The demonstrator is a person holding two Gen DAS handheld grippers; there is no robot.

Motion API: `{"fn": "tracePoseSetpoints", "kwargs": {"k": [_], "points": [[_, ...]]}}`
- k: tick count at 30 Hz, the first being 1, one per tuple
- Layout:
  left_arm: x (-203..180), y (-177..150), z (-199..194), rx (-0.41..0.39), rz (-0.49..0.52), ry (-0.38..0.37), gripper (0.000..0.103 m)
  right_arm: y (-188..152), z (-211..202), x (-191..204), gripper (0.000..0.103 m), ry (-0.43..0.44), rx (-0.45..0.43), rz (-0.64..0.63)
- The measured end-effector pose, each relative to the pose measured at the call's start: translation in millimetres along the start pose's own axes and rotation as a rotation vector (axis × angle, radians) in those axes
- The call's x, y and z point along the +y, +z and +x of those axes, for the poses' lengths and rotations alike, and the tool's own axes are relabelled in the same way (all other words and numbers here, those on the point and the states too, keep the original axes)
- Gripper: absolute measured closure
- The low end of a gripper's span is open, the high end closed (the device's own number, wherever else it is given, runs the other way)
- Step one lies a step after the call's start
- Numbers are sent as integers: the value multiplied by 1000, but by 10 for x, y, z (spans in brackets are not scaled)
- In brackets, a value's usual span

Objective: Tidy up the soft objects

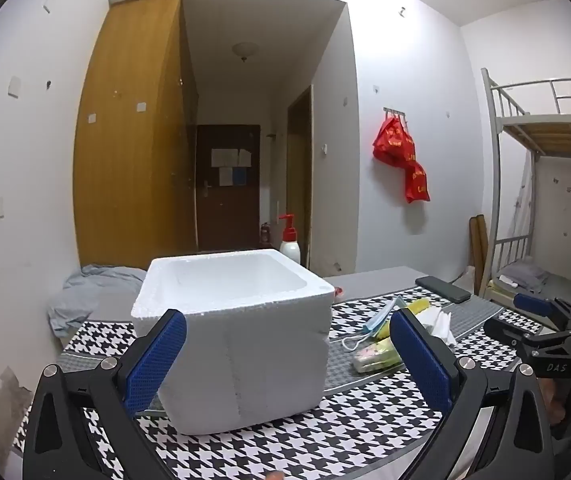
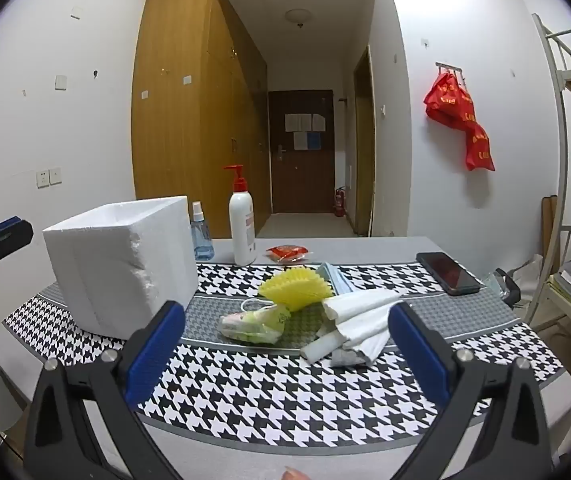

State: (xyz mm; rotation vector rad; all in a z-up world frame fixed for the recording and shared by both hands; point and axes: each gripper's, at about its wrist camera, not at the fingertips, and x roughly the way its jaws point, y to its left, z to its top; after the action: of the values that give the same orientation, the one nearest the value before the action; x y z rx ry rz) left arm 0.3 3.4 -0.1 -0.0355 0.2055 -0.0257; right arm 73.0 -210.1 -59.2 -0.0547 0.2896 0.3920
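White foam box (image 1: 233,336) fills left wrist view, interior visible, sitting between the spread blue pads of left gripper (image 1: 287,364); soft pile half hidden beyond its right edge. Right wrist view only: yellow honeycomb sponge (image 2: 295,282), green-wrapped pack (image 2: 253,322), folded white cloth (image 2: 359,322) and blue mask (image 2: 335,278) clustered on houndstooth mat (image 2: 285,392) right of box, plus spray bottle (image 2: 201,234), pump bottle (image 2: 242,224), phone (image 2: 447,273). Right gripper (image 2: 285,356) spread wide, empty, short of pile.

Foam box (image 2: 119,264): matt, rough-grained, crumbled edge. Houndstooth cloth (image 2: 285,392): woven, matt. Phone (image 2: 447,273), two o'clock: glossy, probably glass.
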Motion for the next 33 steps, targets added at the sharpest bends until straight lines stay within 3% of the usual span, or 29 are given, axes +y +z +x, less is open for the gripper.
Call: {"fn": "tracePoseSetpoints", "kwargs": {"k": [4,5,33], "points": [[65,4,55,22,-15,-30,1,6,13,18,0,2,-1,0],[-15,8,16,2,8,14,1,8,16,27,0,3,-3,0],[-31,20,-15,-6,2,15,1,32,-24,-55,0,-7,1,21]]}}
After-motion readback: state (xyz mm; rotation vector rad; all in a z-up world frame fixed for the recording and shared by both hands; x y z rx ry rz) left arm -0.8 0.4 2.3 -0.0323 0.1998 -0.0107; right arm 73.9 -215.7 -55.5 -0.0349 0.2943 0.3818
